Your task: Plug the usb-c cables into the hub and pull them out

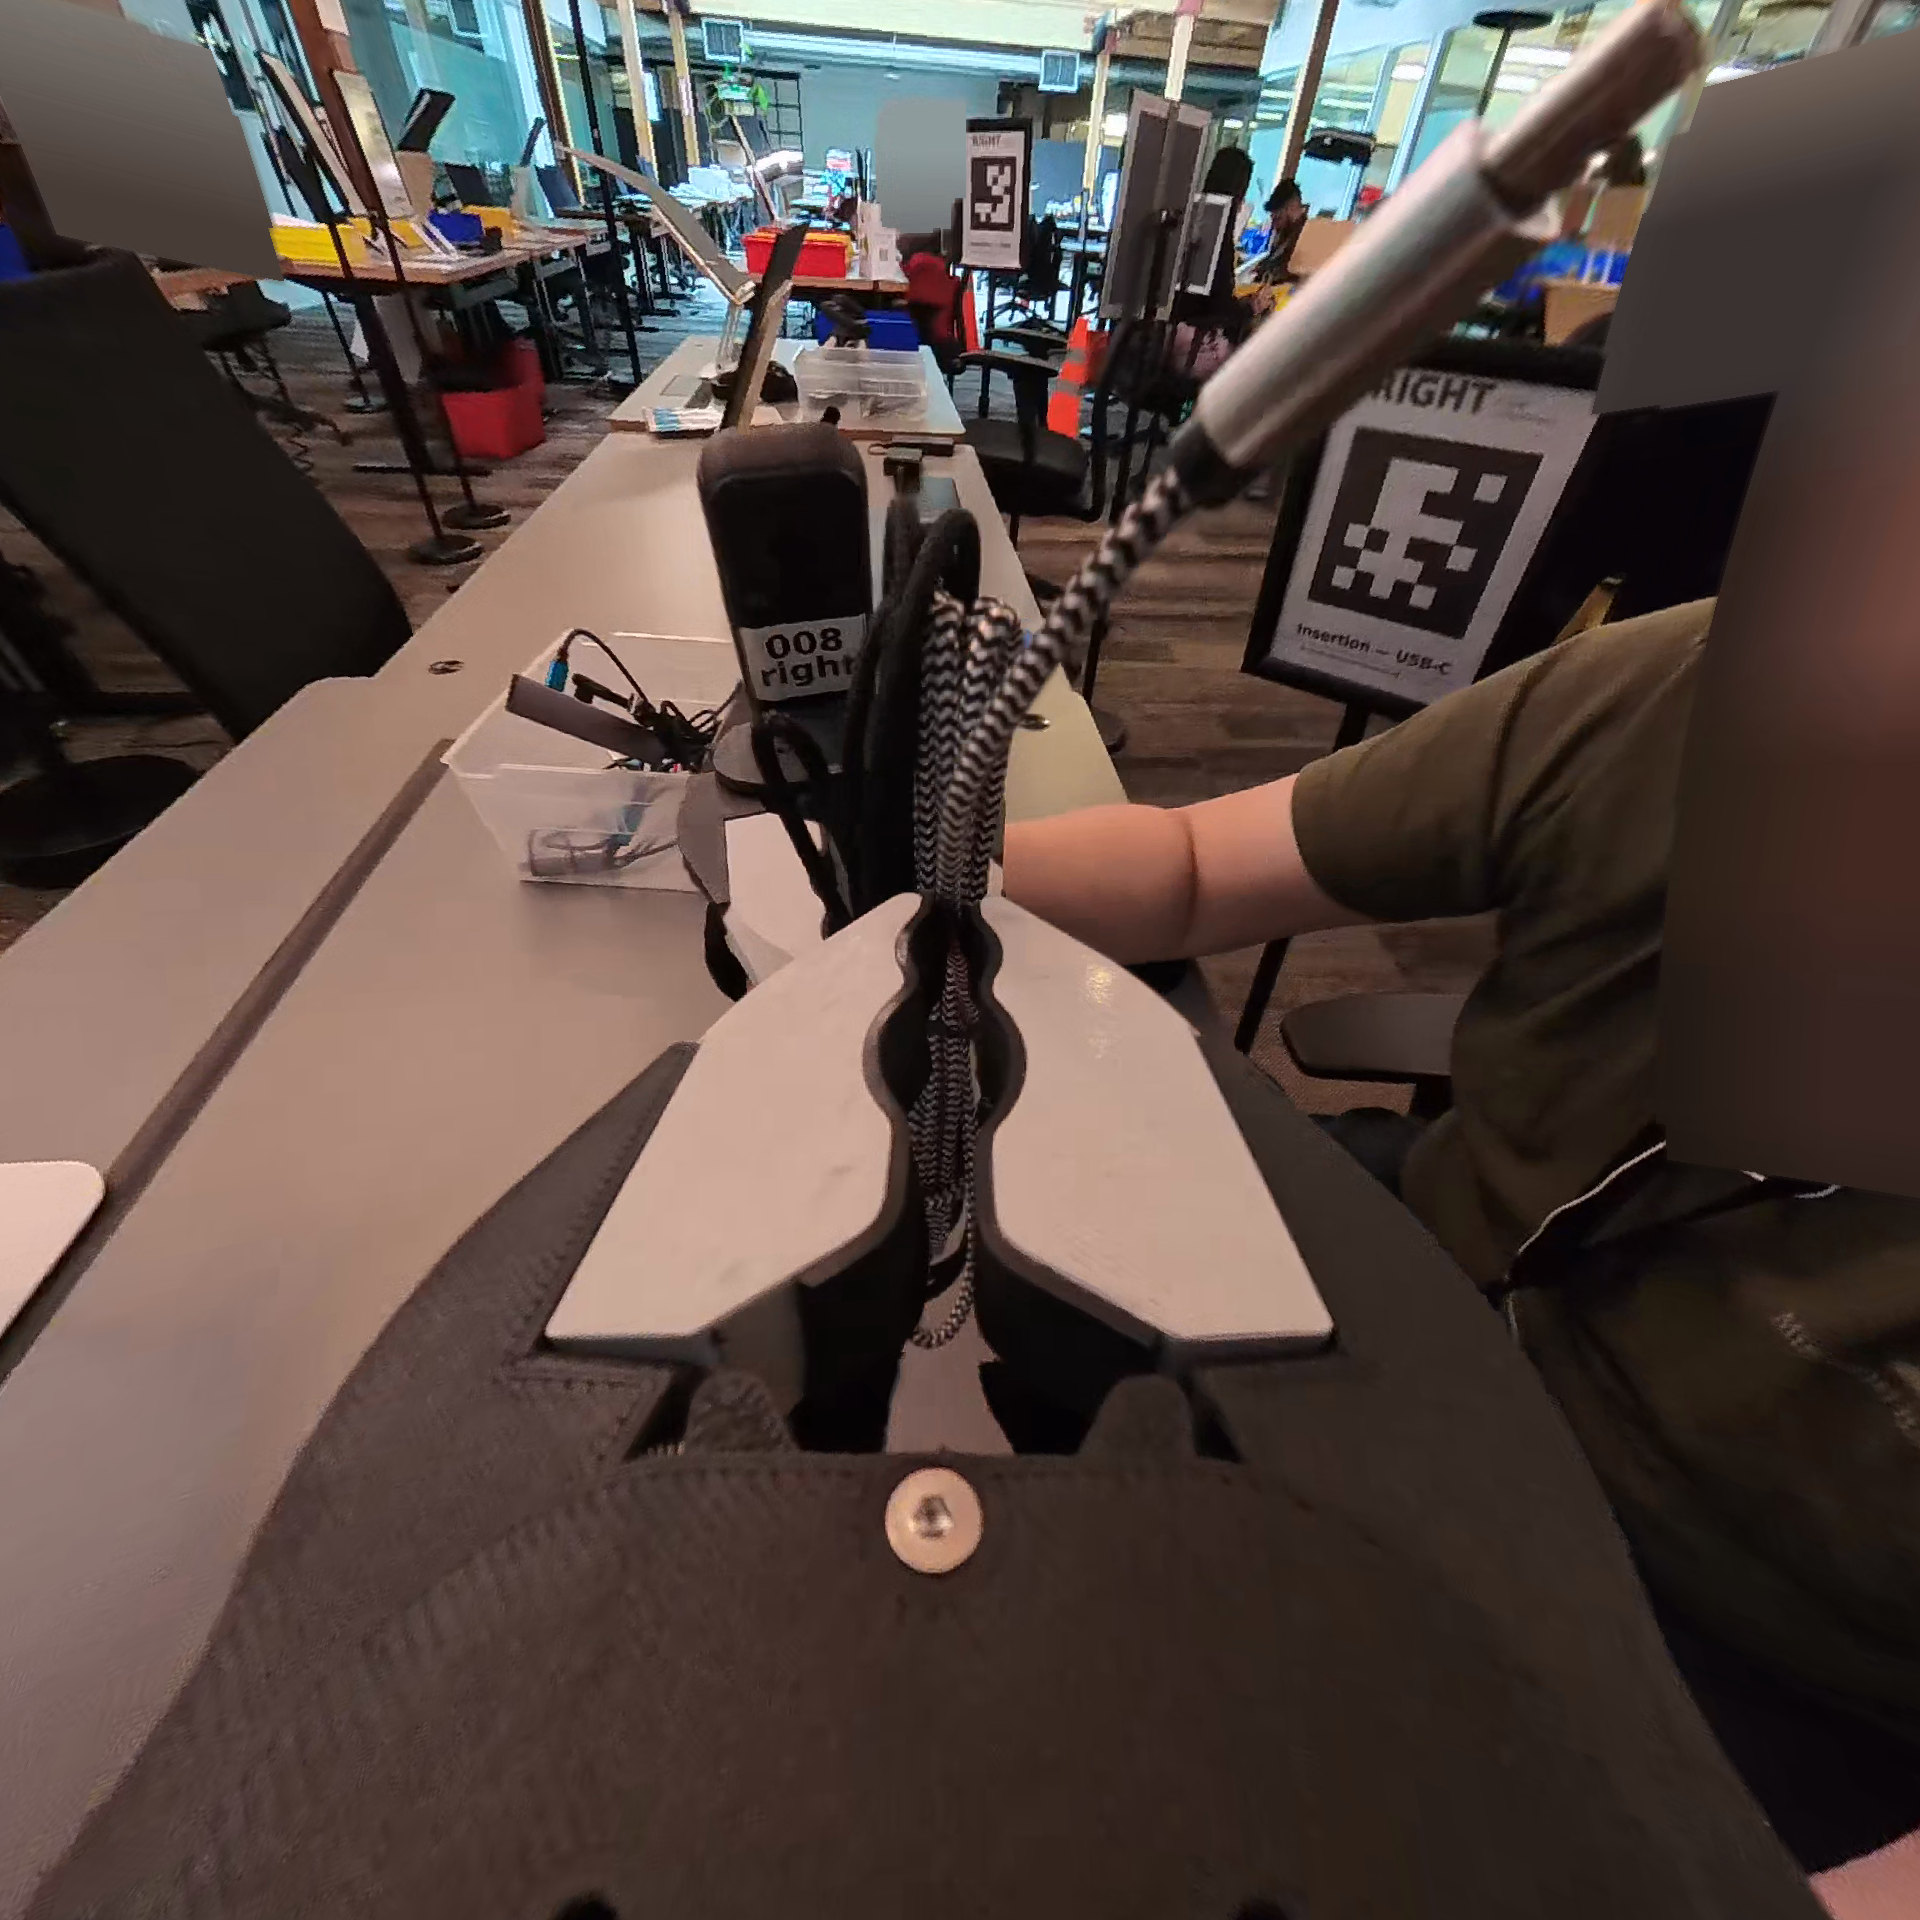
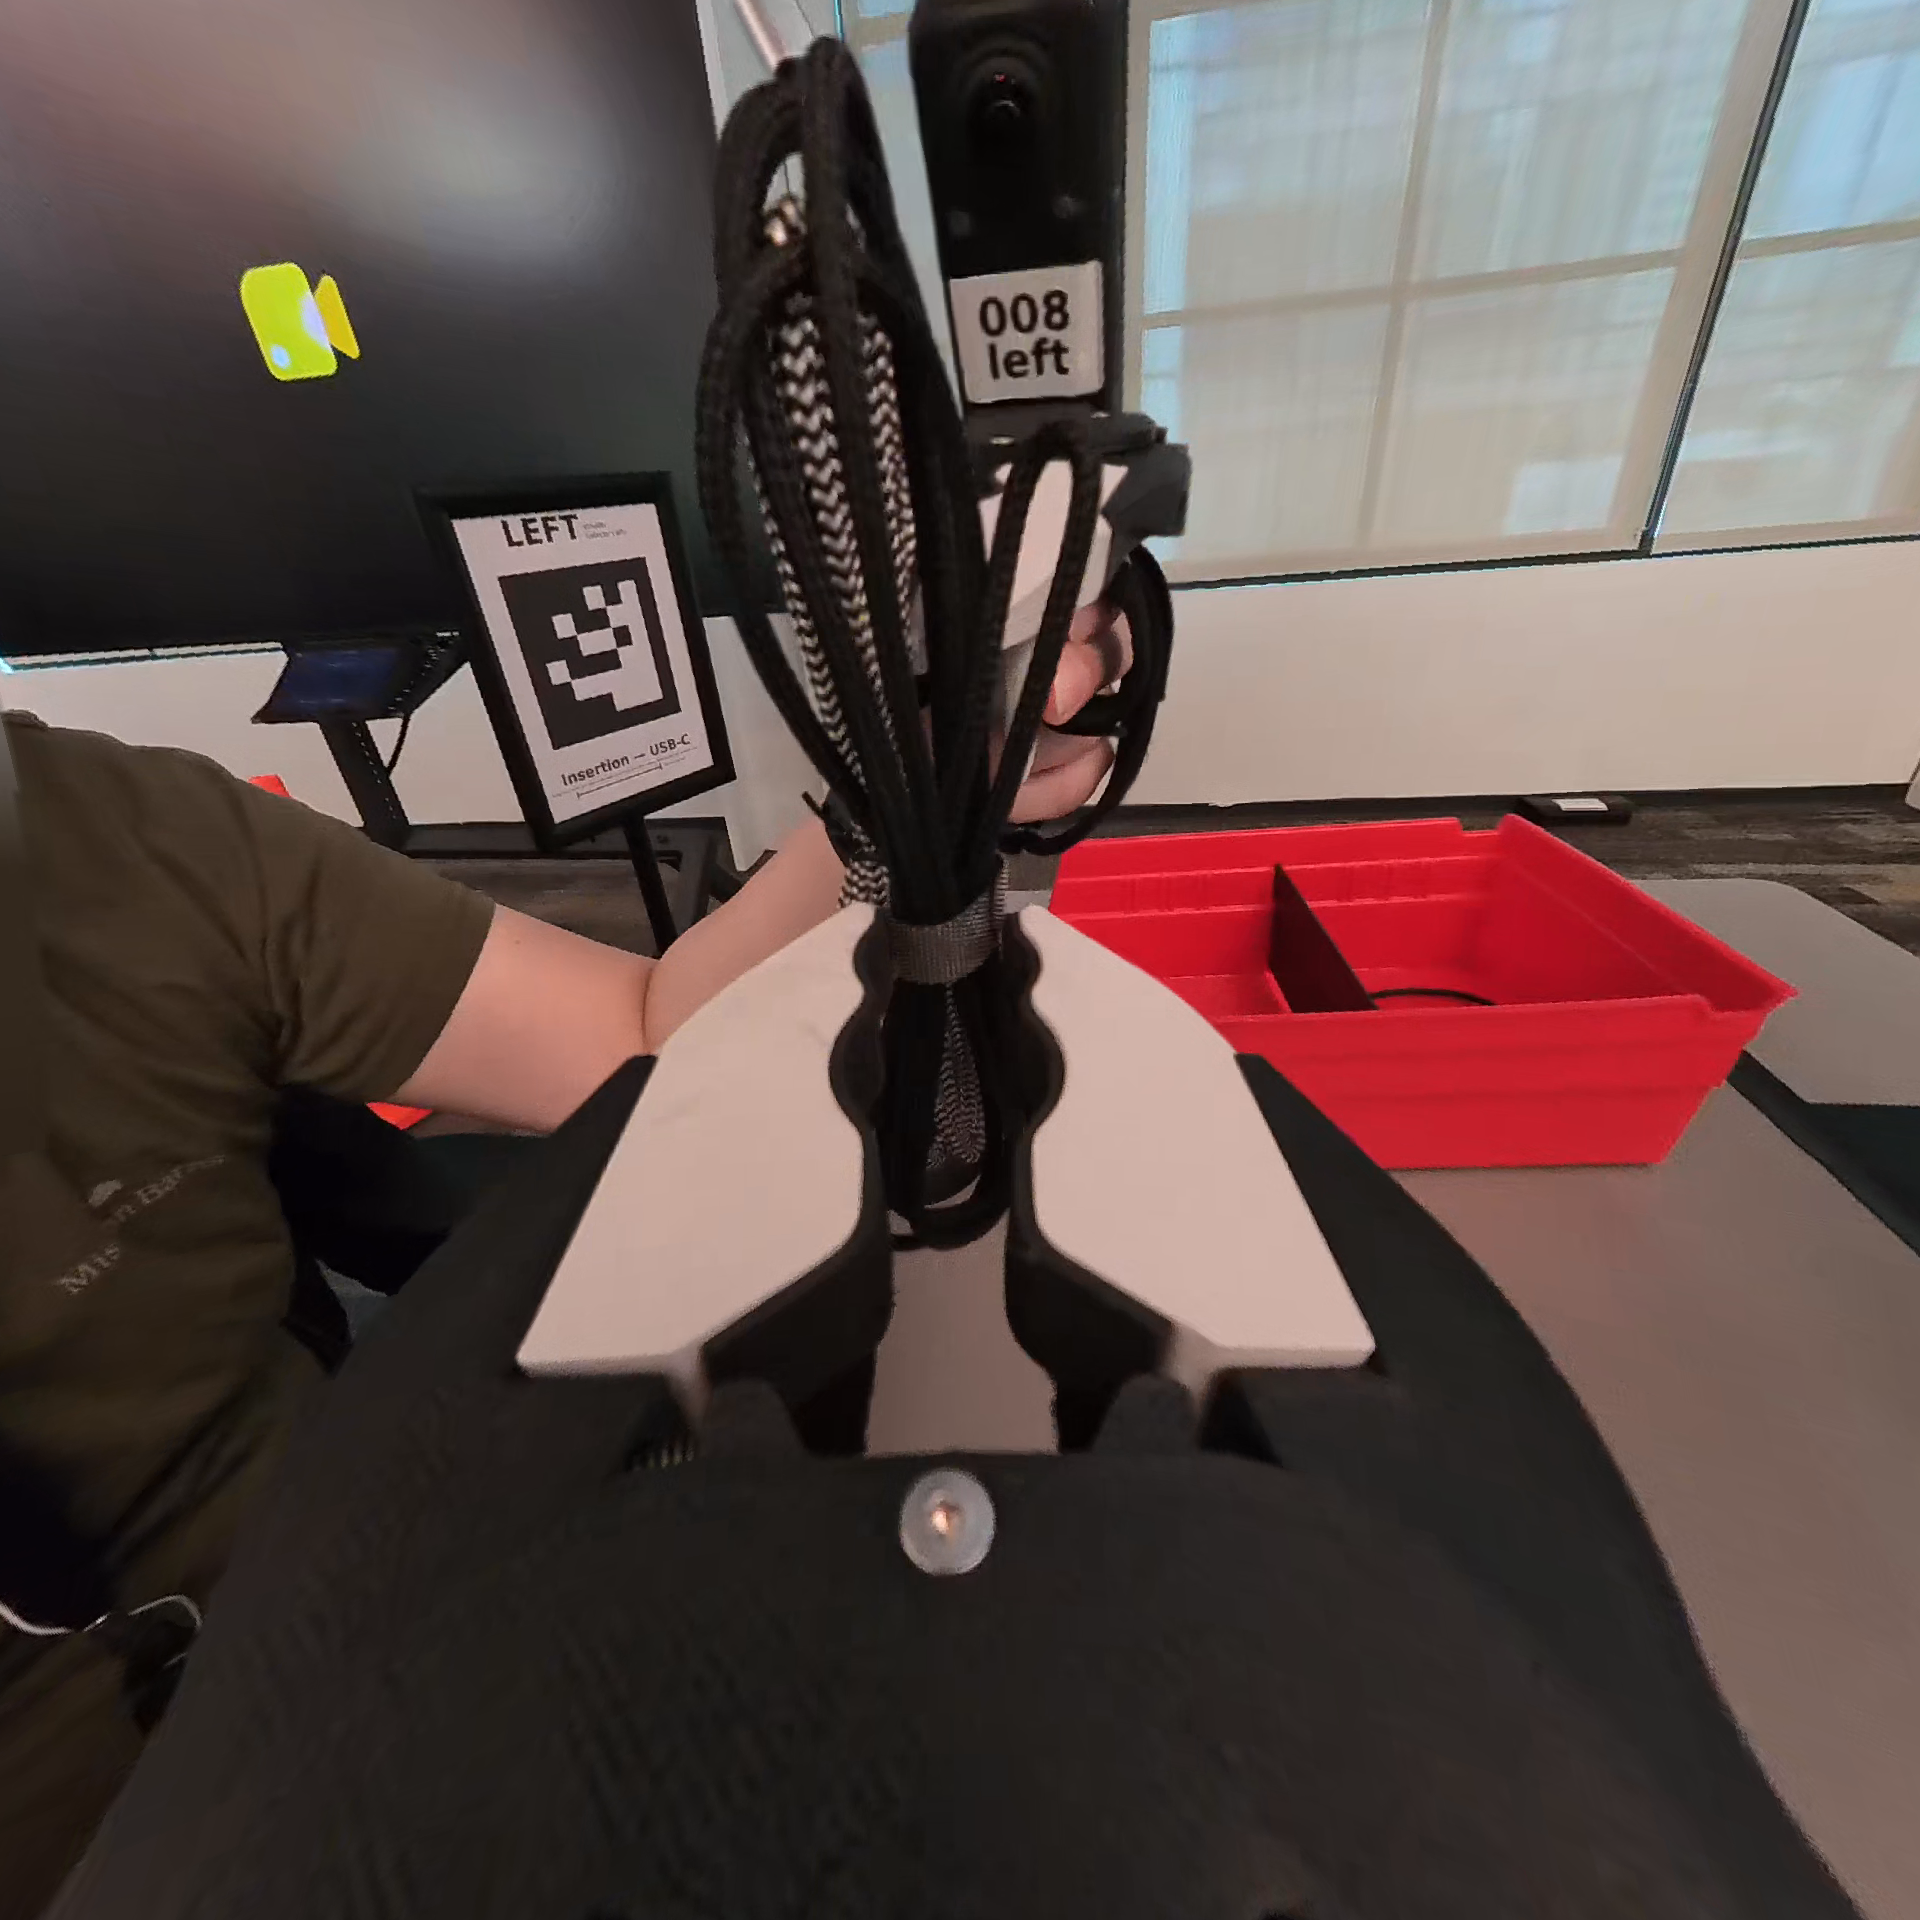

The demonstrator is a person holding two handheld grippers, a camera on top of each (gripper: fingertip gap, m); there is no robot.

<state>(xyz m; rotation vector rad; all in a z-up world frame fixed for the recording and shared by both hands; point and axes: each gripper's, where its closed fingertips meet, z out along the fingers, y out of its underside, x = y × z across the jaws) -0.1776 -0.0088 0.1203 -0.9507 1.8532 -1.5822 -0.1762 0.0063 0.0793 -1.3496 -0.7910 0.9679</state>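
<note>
Both grippers face each other above the grey table (image 1: 343, 1039) and grip one coiled bundle of braided cables (image 1: 961, 727). My left gripper (image 1: 951, 914) is shut on the black-and-white cable loops. One black-and-white cable rises from the bundle to a silver plug (image 1: 1382, 301) at the upper right. My right gripper (image 2: 945, 925) is shut on the bundle (image 2: 831, 468) of black and black-and-white cables, at a grey strap (image 2: 940, 945) wrapped around it. The loops stand upright between the two grippers. A grey bar-shaped device (image 1: 566, 707) with cables lies in a clear box.
The clear plastic box (image 1: 488, 774) sits on the table beyond the left gripper. A red divided bin (image 2: 1455, 1070) stands on the table to the right in the right wrist view. The person's arm (image 1: 1143, 862) and marker signs on stands (image 1: 1423, 540) are close by. Spacing between my two grippers at the tips: around 5 centimetres.
</note>
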